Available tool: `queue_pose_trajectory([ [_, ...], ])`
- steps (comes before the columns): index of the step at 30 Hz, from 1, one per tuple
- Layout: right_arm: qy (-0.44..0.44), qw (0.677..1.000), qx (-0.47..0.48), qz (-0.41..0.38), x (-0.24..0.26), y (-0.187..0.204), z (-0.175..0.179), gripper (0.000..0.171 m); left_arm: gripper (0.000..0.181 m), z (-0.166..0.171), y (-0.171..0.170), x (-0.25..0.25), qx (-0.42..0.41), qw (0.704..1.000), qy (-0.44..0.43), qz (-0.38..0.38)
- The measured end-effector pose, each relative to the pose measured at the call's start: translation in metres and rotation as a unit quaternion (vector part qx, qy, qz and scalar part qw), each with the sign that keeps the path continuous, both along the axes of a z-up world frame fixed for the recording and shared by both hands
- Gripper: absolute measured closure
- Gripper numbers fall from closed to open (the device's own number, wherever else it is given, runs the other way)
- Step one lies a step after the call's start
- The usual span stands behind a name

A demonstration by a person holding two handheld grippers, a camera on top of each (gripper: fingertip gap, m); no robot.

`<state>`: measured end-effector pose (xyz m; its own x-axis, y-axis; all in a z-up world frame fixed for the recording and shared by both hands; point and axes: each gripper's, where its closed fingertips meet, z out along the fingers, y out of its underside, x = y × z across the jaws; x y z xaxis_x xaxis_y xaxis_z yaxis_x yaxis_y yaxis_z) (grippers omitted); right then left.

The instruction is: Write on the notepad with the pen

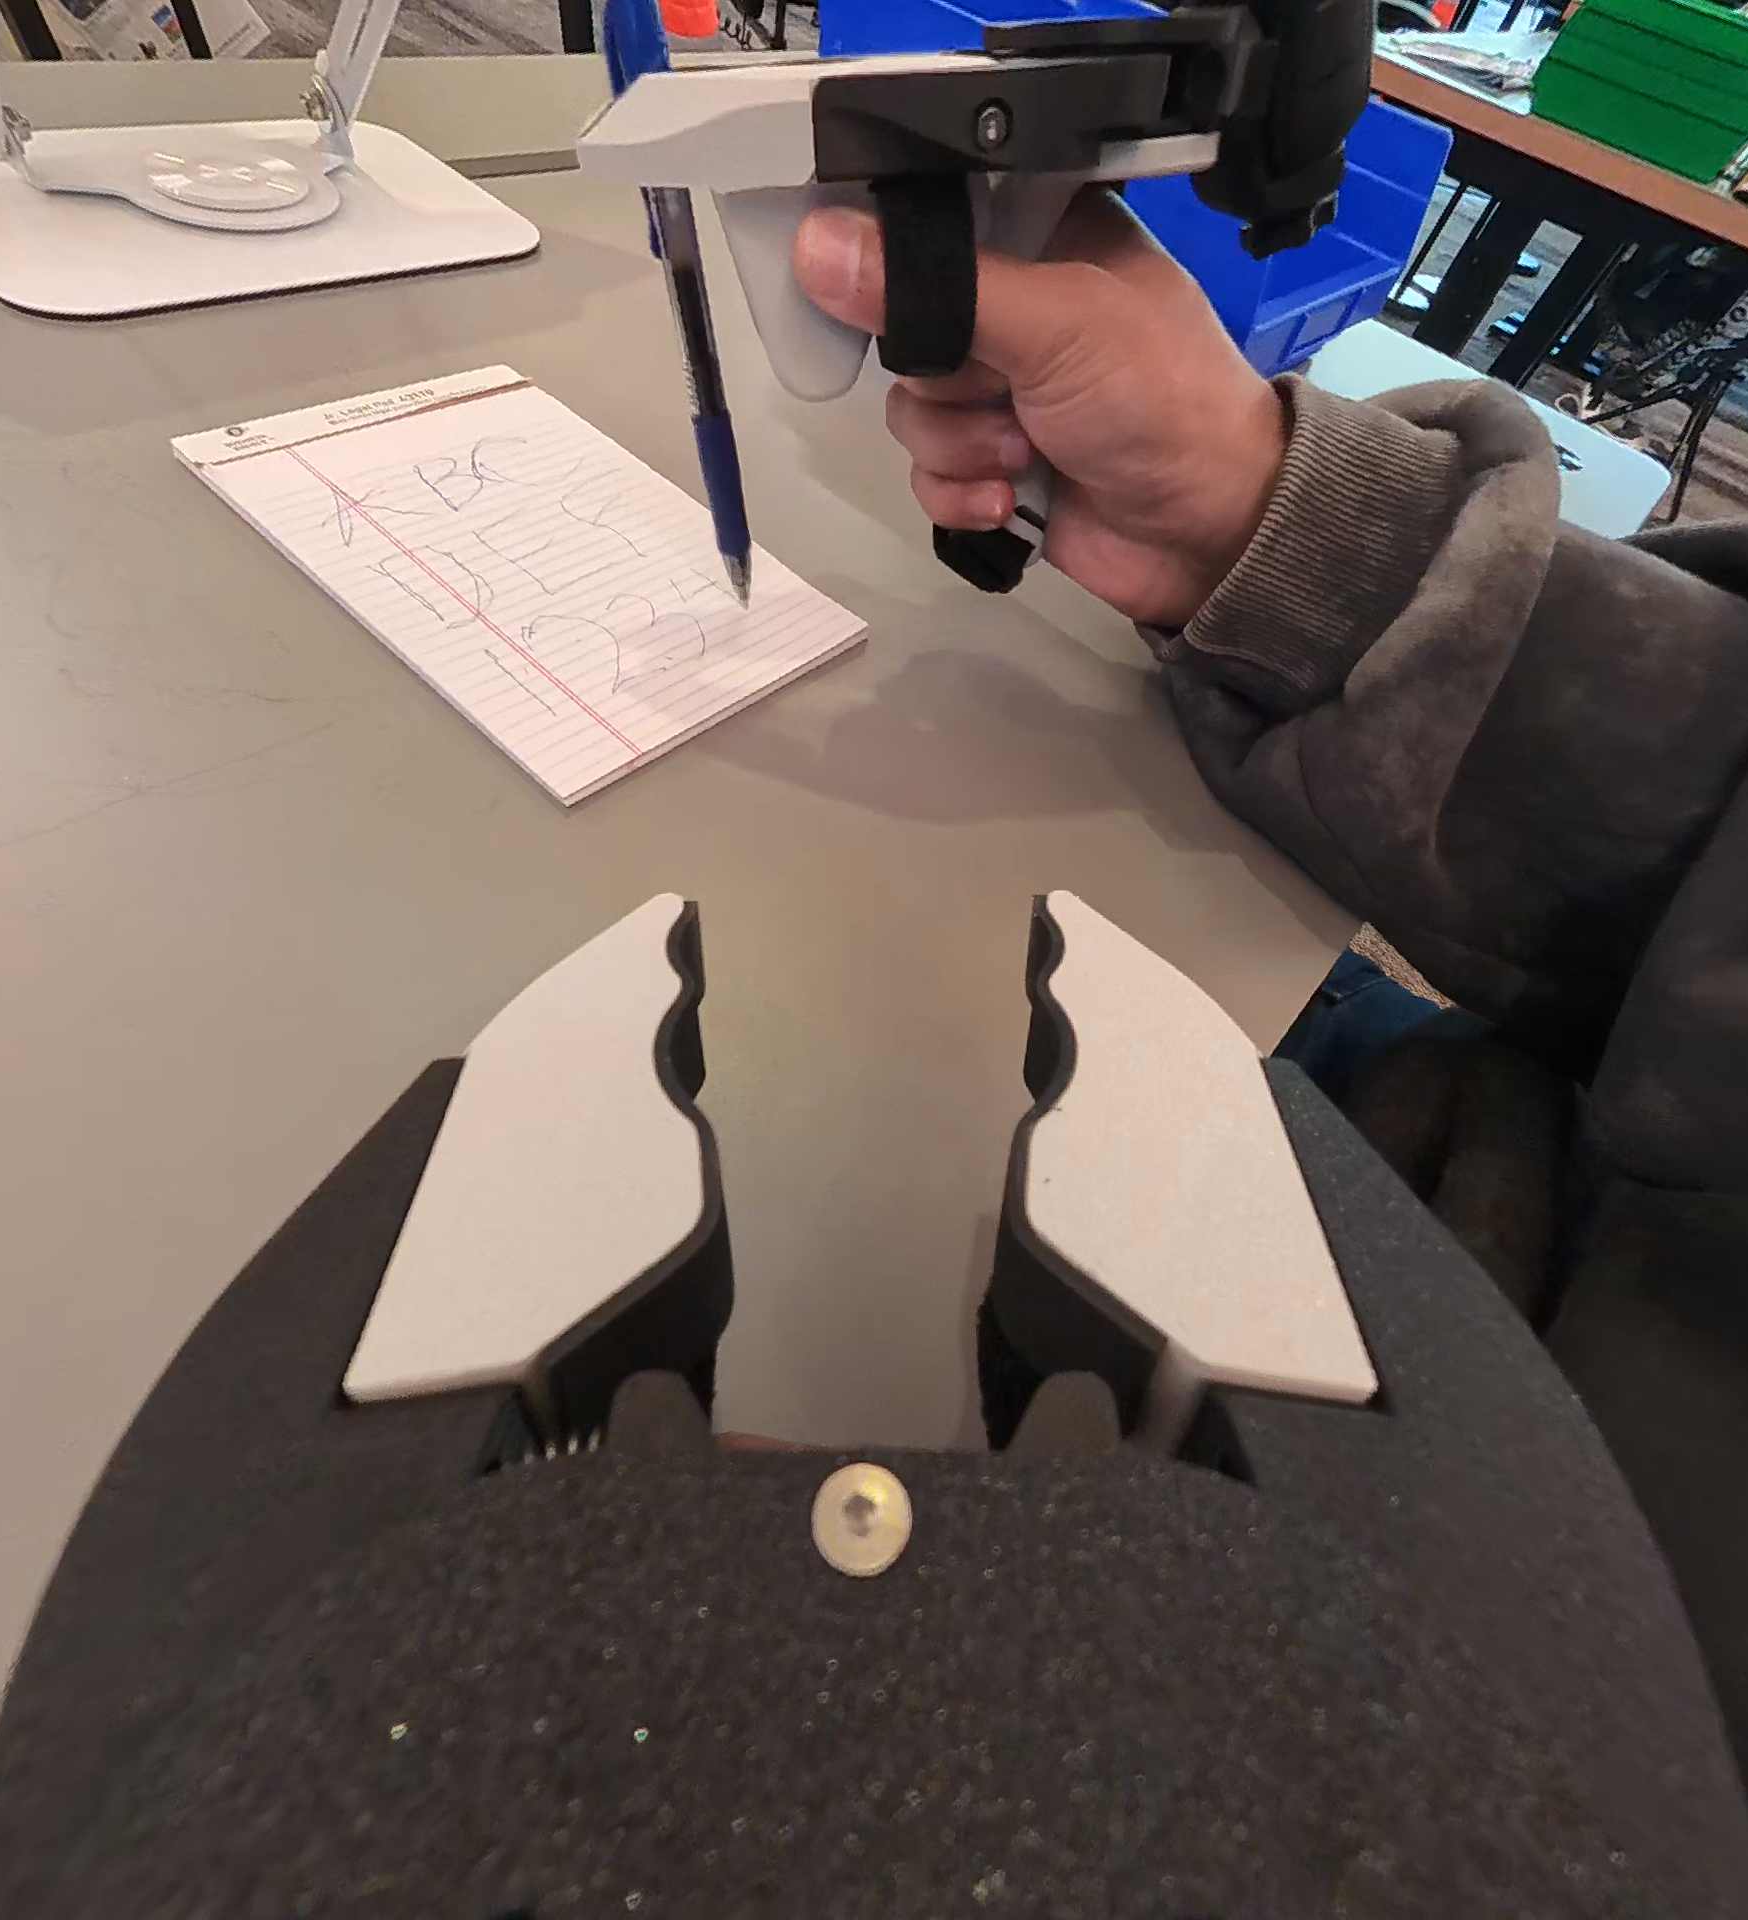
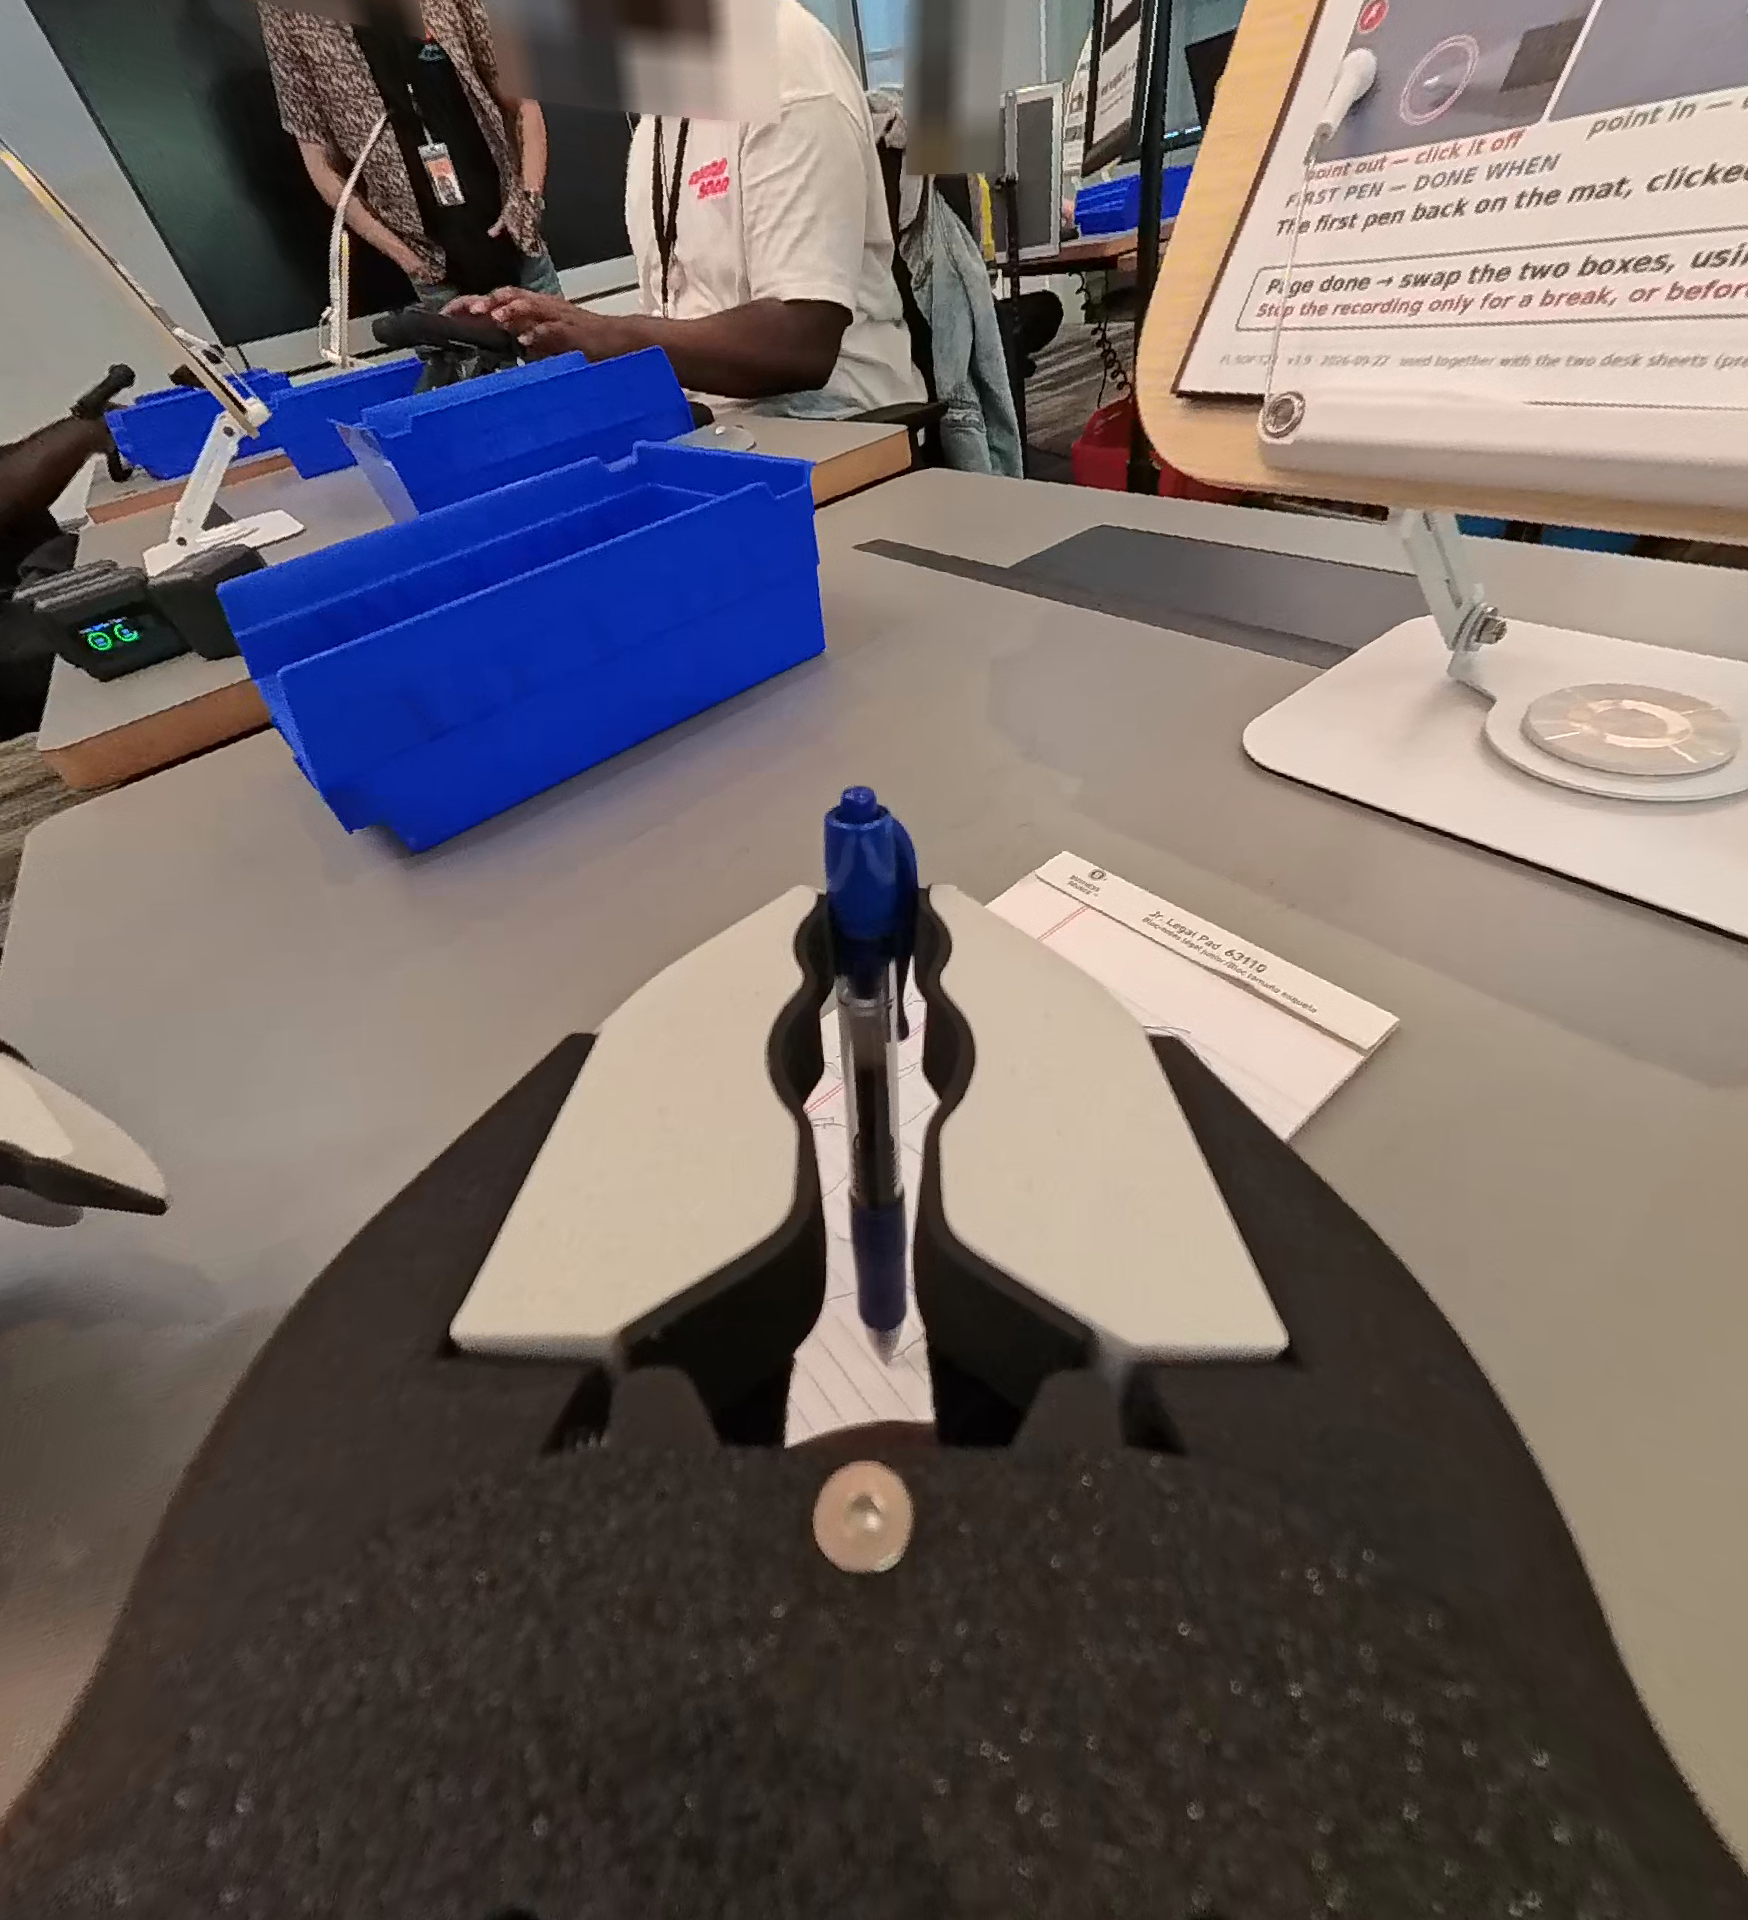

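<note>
A white lined notepad [image 1: 517, 582] lies on the grey table [image 1: 122, 935], with several handwritten marks on its top sheet. My right gripper [image 2: 870, 914] is shut on a blue pen [image 2: 875, 1091] and holds it nearly upright. The pen [image 1: 709, 416] has its tip down on the pad near the right edge, at the end of the lowest row of marks. The notepad [image 2: 1213, 997] lies under and beyond the right gripper, partly hidden by it. My left gripper [image 1: 865, 914] is open and empty, hovering over bare table nearer than the pad.
A white stand base [image 1: 215, 218] sits behind the pad and carries a tilted instruction board [image 2: 1535, 208]. A blue bin [image 2: 537, 644] stands on the table at the left in the right wrist view. People sit and stand at other tables behind.
</note>
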<state>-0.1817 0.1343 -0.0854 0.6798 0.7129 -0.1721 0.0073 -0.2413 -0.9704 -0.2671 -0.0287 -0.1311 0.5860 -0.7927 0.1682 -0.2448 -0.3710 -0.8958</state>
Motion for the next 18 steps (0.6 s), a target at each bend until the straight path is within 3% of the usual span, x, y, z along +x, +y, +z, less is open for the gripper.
queue_pose_trajectory([
  [18, 0.017, 1.000, 0.007, -0.003, 0.002, -0.009, 0.007, 0.157, 0.122, 0.001, -0.002, 0.003, 0.003, 1.000, 0.001, -0.004],
])
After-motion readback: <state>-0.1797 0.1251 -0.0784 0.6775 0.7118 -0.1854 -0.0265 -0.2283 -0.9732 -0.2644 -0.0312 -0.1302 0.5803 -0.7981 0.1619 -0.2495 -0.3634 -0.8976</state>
